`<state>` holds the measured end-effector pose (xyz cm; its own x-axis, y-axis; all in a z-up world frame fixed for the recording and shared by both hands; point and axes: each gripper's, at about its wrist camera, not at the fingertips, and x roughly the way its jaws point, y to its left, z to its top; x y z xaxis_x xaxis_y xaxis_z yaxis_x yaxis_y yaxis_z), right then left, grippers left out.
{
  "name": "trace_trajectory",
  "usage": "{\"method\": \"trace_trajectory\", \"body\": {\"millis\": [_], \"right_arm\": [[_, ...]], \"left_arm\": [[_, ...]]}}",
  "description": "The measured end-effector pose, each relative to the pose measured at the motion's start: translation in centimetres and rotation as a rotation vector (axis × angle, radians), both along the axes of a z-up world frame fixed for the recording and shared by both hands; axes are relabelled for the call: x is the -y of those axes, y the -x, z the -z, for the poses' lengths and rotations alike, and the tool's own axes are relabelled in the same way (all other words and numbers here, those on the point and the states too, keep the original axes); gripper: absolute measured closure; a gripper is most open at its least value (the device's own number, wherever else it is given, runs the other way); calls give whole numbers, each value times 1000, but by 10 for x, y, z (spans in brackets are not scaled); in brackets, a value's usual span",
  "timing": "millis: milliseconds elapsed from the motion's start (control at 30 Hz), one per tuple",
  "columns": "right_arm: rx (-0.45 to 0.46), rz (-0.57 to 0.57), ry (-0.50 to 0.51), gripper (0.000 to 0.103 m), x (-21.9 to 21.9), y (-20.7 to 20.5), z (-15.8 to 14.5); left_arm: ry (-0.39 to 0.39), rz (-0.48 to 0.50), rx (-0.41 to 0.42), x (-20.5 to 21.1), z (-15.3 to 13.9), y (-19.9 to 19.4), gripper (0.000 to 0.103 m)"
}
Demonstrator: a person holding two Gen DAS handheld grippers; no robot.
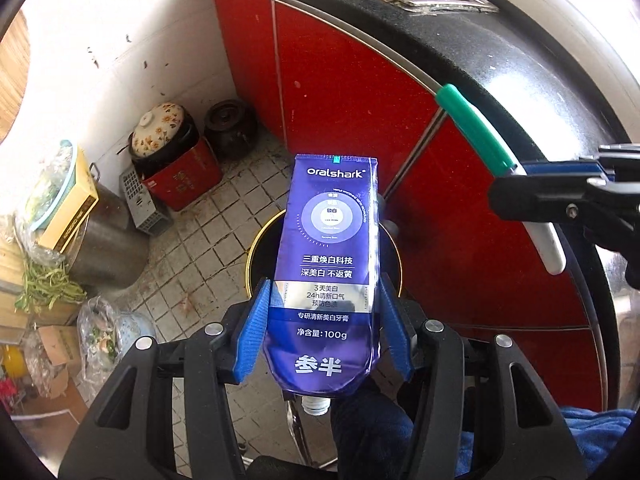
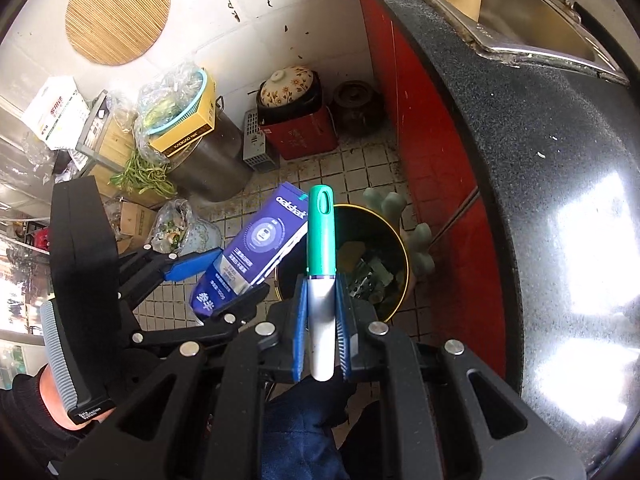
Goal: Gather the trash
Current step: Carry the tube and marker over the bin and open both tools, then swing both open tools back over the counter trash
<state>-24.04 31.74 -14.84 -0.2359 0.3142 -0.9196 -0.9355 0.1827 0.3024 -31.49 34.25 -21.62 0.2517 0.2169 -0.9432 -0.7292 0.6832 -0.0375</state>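
Both claws grip trash: left claw (image 1: 326, 322) toothpaste tube (image 1: 330, 264) (uncapped), right claw (image 2: 322, 334) marker (image 2: 320, 276)

Bright daylight, glare on countertop (image 2: 560, 208), fisheye-warped dark edges.

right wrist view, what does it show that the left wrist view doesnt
Only the right wrist view shows the trash inside the bin, the green rubber glove behind it, and the round woven mat on the wall.

Only the left wrist view shows the toothpaste tube's printed front and its uncapped nozzle.

Both show the left hand-held gripper shut on the tube, the right hand-held gripper shut on the green-and-white pen-like stick, the bin below, the red cabinet and the floral-lidded pot.
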Motion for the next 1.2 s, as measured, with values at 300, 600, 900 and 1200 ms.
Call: {"method": "trace_trajectory", "body": {"millis": [300,600,900,1200], "right_arm": [[-1,40,-9,46,-2,-12,-3],[25,242,-82,39,80,-90,-42],[172,677,-144,33,260,-195,-86],[262,1067,-115,33,463,-248,-96]], "left_arm": [[-10,23,-26,-2,5,-3,28],[-89,165,48,31,-35,-44,15],[-124,583,173,150,-82,-176,11],[-128,977,249,300,-101,-293,11]]}}
